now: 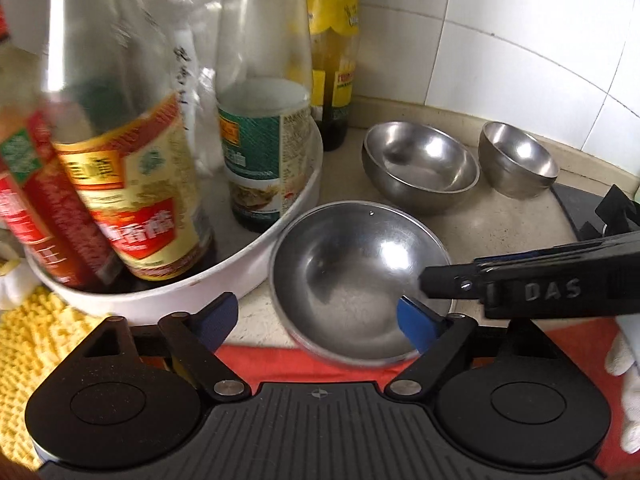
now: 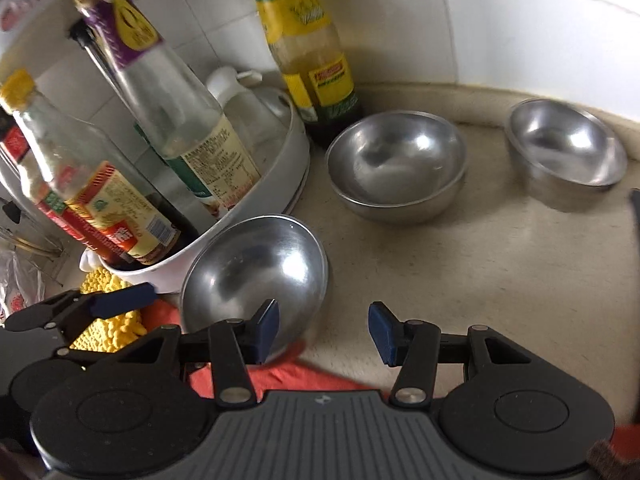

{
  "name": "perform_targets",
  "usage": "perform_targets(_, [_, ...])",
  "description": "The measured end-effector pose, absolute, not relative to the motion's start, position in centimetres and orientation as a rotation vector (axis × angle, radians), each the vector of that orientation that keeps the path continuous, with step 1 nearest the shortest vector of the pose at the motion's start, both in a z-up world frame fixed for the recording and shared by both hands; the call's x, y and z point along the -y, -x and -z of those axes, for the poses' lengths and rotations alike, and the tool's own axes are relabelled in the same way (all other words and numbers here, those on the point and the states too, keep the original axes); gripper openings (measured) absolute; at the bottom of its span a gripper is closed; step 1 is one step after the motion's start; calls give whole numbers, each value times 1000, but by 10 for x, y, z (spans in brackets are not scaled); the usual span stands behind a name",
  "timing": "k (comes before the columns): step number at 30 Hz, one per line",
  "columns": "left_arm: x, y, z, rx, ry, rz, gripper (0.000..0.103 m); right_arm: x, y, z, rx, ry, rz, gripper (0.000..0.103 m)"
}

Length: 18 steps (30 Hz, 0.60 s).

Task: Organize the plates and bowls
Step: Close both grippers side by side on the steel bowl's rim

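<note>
Three spots: steel bowls sit apart on the tabletop (image 2: 460,264), not yet one stack.
Near bowl (image 1: 360,280): touching the white tray (image 1: 280,236), likely the next pick.
Nested pair (image 1: 420,166): beyond the near bowl, probable stack base.
Single bowl (image 1: 518,160): right of the pair.
Left gripper (image 1: 320,320): jaws spread, straddling the near bowl's rim, no pinch.
Right gripper (image 2: 324,330): jaws part-spread, empty.

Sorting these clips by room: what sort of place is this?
Most likely a home kitchen counter: sauce bottles standing in a white tub, steel bowls on a speckled countertop, and a white tiled wall behind.
</note>
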<state>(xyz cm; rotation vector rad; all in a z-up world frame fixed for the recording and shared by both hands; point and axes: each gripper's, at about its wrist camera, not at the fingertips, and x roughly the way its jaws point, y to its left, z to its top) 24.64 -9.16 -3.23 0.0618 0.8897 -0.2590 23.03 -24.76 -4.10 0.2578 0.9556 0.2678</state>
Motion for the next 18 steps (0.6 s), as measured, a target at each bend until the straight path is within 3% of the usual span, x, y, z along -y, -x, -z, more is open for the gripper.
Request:
perform_targets(3, [99,-259,42,-921,-82,284,74,246,-243,52,-980,-254,-277,33])
perform_targets(9, [114,-265,49,-913,-157,305,71,254,-253,64,-1019,-309,-323,21])
perform_targets(18, [136,-261,41,-868,-194,455,71,270,-234,54,-994,-349,-211,17])
